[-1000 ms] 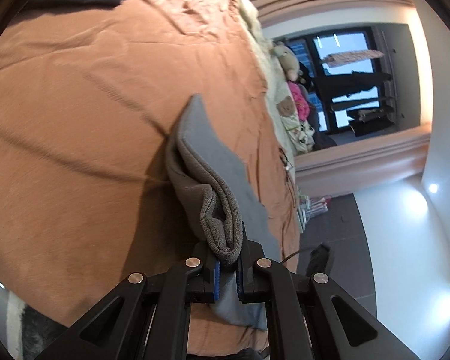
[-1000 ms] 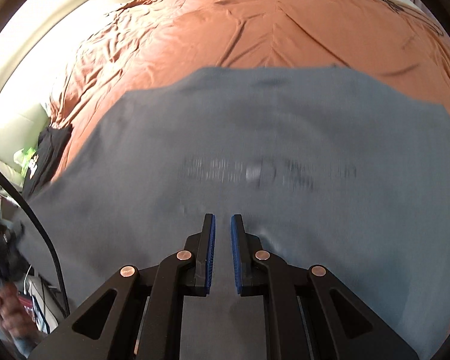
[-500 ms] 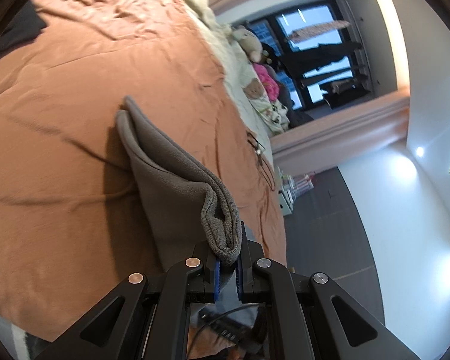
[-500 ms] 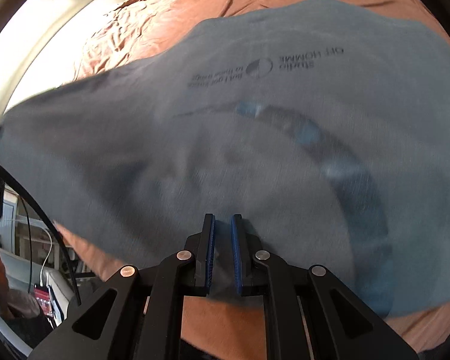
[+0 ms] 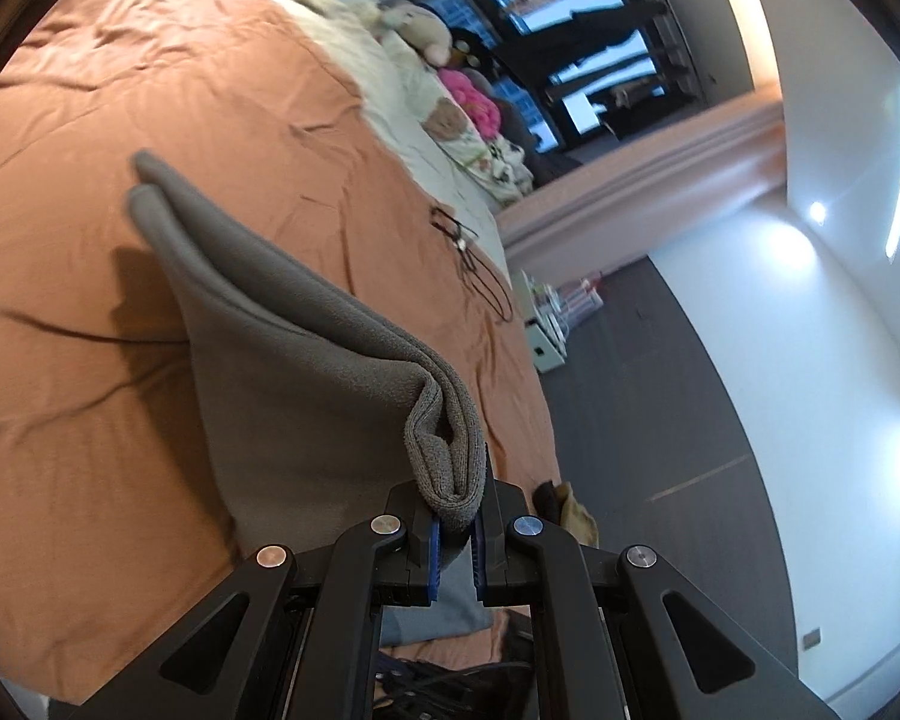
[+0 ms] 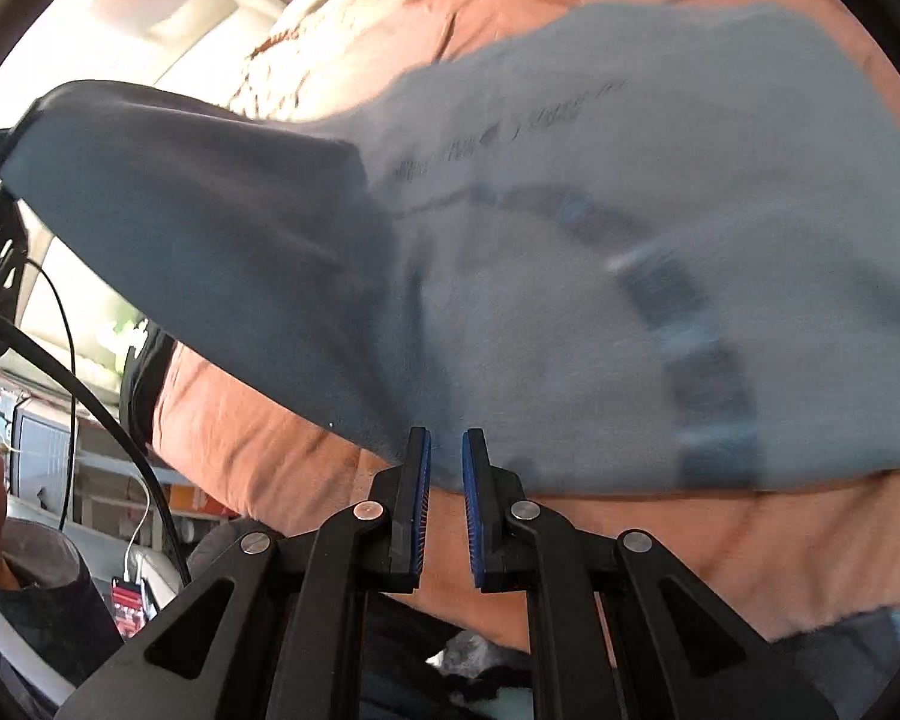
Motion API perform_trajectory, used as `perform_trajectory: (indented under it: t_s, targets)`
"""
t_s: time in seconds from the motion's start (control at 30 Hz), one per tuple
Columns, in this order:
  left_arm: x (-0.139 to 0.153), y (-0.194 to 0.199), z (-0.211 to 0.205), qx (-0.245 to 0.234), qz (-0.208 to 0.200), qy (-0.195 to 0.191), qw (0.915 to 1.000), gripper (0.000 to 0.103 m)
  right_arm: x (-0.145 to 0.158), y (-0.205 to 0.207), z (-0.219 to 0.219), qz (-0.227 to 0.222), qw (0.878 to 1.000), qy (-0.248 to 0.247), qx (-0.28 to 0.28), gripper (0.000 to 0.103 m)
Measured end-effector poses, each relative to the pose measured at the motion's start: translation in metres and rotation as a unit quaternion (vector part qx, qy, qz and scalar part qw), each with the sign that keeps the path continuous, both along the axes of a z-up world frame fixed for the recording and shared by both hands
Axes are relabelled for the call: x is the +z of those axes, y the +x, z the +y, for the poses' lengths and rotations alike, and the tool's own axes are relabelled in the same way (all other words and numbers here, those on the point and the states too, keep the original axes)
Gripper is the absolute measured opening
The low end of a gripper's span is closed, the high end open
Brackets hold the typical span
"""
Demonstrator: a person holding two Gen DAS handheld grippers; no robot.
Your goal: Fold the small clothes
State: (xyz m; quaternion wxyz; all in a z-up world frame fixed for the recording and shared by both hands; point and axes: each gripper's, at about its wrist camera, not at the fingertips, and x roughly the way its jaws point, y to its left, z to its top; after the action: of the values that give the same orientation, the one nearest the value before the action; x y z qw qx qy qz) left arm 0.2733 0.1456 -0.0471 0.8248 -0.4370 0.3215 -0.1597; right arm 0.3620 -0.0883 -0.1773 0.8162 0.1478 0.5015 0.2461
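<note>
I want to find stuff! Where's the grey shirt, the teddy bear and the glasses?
grey shirt (image 5: 306, 372): left wrist view, on its folded side panel.
teddy bear (image 5: 423, 33): left wrist view, on its head, by the window.
glasses (image 5: 453, 228): left wrist view, on the frame, lying on the orange bedcover.

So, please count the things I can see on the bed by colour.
Grey: 1, the garment held by both grippers
Orange: 1, the bedspread
Cream: 1, the blanket
Pink: 1, the soft item
Black: 1, the cord
Total: 5
</note>
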Motion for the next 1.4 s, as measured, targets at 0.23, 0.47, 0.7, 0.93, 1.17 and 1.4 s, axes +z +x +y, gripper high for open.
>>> perform_trajectory:
  t_s: [0.23,0.47,0.7,0.93,1.17,1.4]
  targets:
    - [0.013,0.028,-0.049,-0.050,0.002,0.029,0.9983,0.007,0.038,-0.021,-0.061,-0.045,0.998,0.004,-0.041,0.047]
    - [0.006,0.057,-0.105,-0.102,0.019,0.050,0.9934,0.007,0.054,-0.045,-0.118,-0.079,0.994,0.012,-0.080,0.063]
    - [-0.016,0.080,-0.162,-0.152,0.047,0.073,0.9845,0.007,0.042,-0.058,-0.150,-0.077,0.989,0.019,-0.121,0.063]
    - [-0.045,0.095,-0.210,-0.188,0.083,0.088,0.9746,0.007,0.037,-0.085,-0.174,-0.066,0.987,0.032,-0.145,0.063]
    - [-0.070,0.097,-0.252,-0.224,0.105,0.089,0.9648,0.007,0.034,-0.094,-0.192,-0.059,0.985,0.042,-0.156,0.063]
    - [-0.103,0.098,-0.288,-0.248,0.142,0.100,0.9530,0.007,0.029,-0.097,-0.189,-0.049,0.986,0.047,-0.153,0.063]
